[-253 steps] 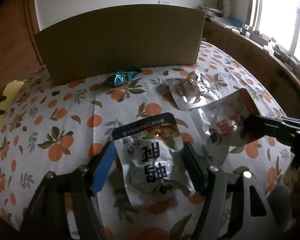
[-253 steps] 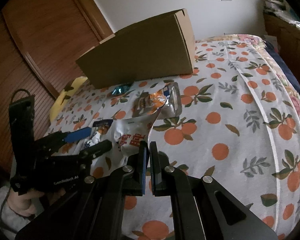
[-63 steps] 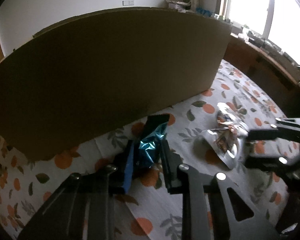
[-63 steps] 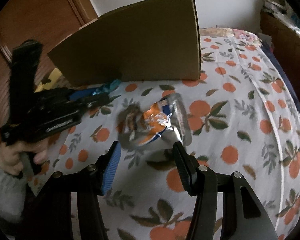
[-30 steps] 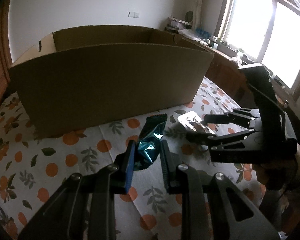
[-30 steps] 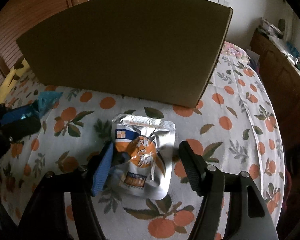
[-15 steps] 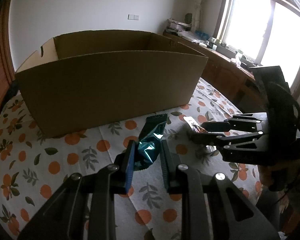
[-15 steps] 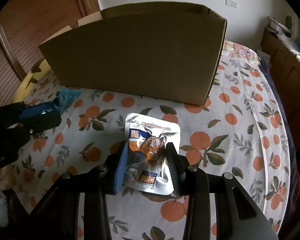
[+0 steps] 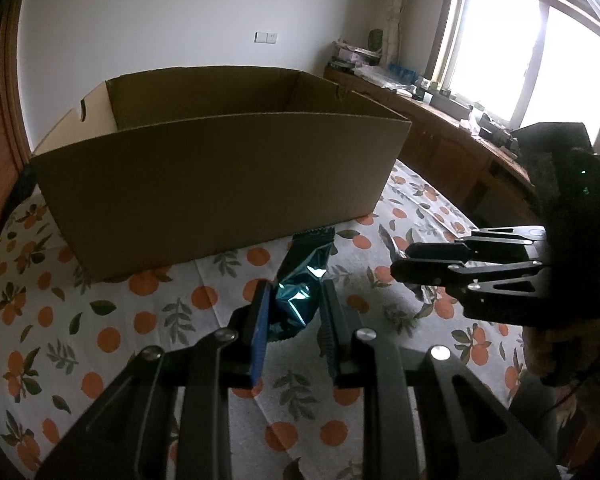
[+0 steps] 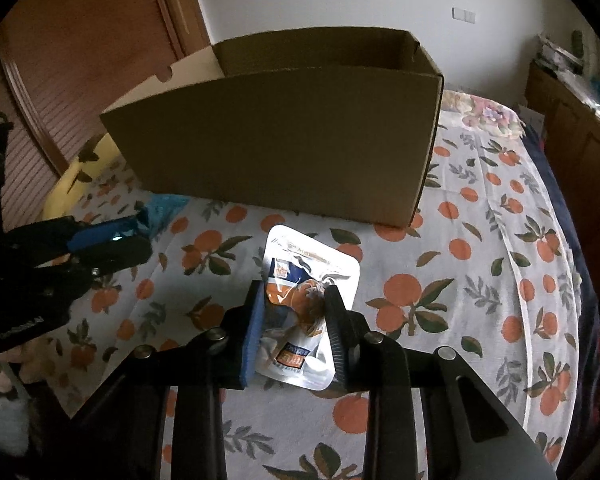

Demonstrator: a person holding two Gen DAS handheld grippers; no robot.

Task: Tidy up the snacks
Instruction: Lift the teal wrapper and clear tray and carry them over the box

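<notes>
My left gripper [image 9: 294,292] is shut on a crinkled teal foil snack packet [image 9: 300,292], held just above the orange-print bedspread [image 9: 100,320]. My right gripper [image 10: 294,296] has its jaws closing on a silver pouch with an orange and blue label [image 10: 304,276], and the pads press its sides, lifting it off the cloth. An open brown cardboard box [image 9: 220,168] stands upright beyond both grippers; its inside floor is hidden. In the left wrist view the right gripper [image 9: 400,258] sits to the right. In the right wrist view the left gripper [image 10: 140,228] sits at the left, teal packet [image 10: 164,204] in it.
A wooden sideboard with clutter [image 9: 440,120] runs under the window on the right. A brown slatted door [image 10: 72,60] and a yellow cushion [image 10: 76,176] lie left of the box. A hand [image 9: 548,344] holds the right gripper.
The right gripper's jaws closed onto the silver pouch and it rose with the pouch. The left gripper kept the teal packet and rose a little, showing more of the box's opening.
</notes>
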